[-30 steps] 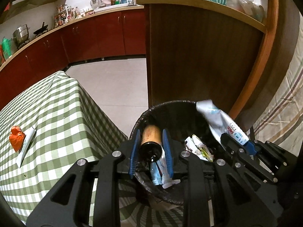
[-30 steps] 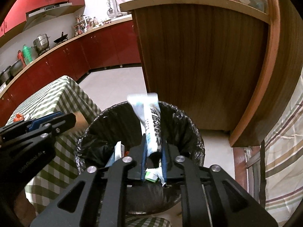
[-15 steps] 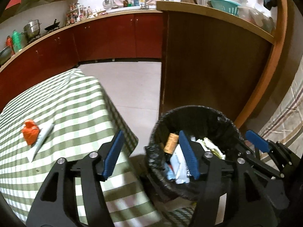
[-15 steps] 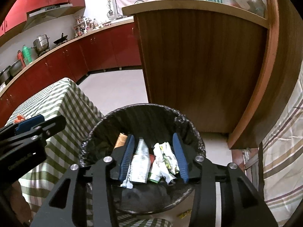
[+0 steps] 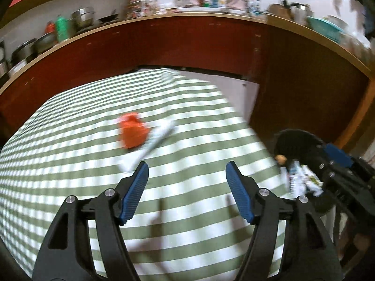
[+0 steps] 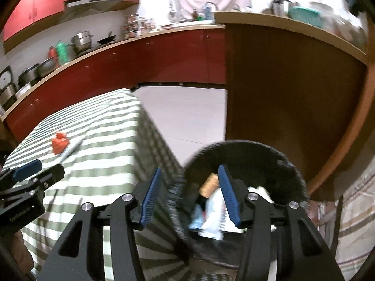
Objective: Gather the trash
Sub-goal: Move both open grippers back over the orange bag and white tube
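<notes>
Grippers first: we log our left gripper (image 5: 187, 174) with its blue-padded jaws spread wide and nothing between them, poised above the desk (image 5: 70, 154), which is covered in a green-and-white checked cloth. Our right gripper (image 6: 189, 182) is likewise wide apart and empty, positioned over the near rim of the trash bin (image 6: 288, 164); its left finger sits over the desk's edge, its right finger over the bin's mouth.

Trash on the desk, two items: one crumpled orange wrapper (image 5: 133, 134), and one long white tube-like piece (image 5: 152, 145) lying just beside it, to its right and apparently touching; motion blur keeps us from telling more. Both lie ahead of the left gripper, apart from its fingertips. The right wrist view shows the same pair far off on the left part of the cloth.

Trash bin: black-lined, standing on the floor just beside the desk's corner and in front of a brown wooden counter panel (image 6: 293, 89). Contents we can make out: a brown cork-coloured cylinder (image 6: 209, 184), white and blue wrappers (image 6: 212, 220).

Background: red kitchen cabinets (image 6: 152, 61) with pots along the counter top.
</notes>
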Tool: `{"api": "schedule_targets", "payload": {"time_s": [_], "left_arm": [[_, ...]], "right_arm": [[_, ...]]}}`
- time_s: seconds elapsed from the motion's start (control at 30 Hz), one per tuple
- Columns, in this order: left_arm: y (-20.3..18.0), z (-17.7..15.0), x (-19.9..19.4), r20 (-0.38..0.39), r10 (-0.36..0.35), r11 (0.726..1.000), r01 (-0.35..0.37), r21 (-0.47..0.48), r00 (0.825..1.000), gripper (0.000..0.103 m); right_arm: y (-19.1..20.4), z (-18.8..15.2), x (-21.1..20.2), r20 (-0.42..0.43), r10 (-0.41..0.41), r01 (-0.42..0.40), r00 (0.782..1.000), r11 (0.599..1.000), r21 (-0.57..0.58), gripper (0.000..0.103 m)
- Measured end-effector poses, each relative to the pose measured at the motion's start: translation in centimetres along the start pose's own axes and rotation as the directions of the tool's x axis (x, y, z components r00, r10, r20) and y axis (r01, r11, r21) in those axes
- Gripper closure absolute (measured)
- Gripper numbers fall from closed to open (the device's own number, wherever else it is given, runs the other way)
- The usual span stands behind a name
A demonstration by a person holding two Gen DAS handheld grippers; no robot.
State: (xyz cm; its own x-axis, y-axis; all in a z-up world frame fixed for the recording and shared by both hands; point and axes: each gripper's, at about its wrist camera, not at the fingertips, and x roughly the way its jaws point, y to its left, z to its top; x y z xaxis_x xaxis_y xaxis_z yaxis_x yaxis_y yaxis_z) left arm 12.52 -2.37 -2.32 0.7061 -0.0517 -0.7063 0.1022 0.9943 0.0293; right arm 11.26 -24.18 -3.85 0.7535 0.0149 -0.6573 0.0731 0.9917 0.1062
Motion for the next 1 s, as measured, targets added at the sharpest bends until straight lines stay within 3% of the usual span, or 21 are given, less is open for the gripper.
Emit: {"api": "schedule_targets", "payload": {"time_s": [0.3,0.53,1.0], "left_arm": [[10.4,-0.7,-0.9,-0.014,0.144,0.982,-0.145,-0.118,0.989,0.035],[16.5,-2.0,-1.5,-0.032,0.208,0.961,-0.21,-0.179,0.978,0.035],[24.1,-3.7,-1.9,-0.058,0.279,0.924,-0.284,-0.255,0.959,0.03]], "right_arm": [[8.7,1.9,1.3,0.002,0.116,-0.116,0.993,0.988,-0.105,0.047],[14.8,2.5,3.2,-0.035,0.18,-0.183,0.983,0.968,-0.171,0.046],[21.9,2.8,6.3,-0.101,0.163,-0.185,0.981,0.942,-0.279,0.042]]}}
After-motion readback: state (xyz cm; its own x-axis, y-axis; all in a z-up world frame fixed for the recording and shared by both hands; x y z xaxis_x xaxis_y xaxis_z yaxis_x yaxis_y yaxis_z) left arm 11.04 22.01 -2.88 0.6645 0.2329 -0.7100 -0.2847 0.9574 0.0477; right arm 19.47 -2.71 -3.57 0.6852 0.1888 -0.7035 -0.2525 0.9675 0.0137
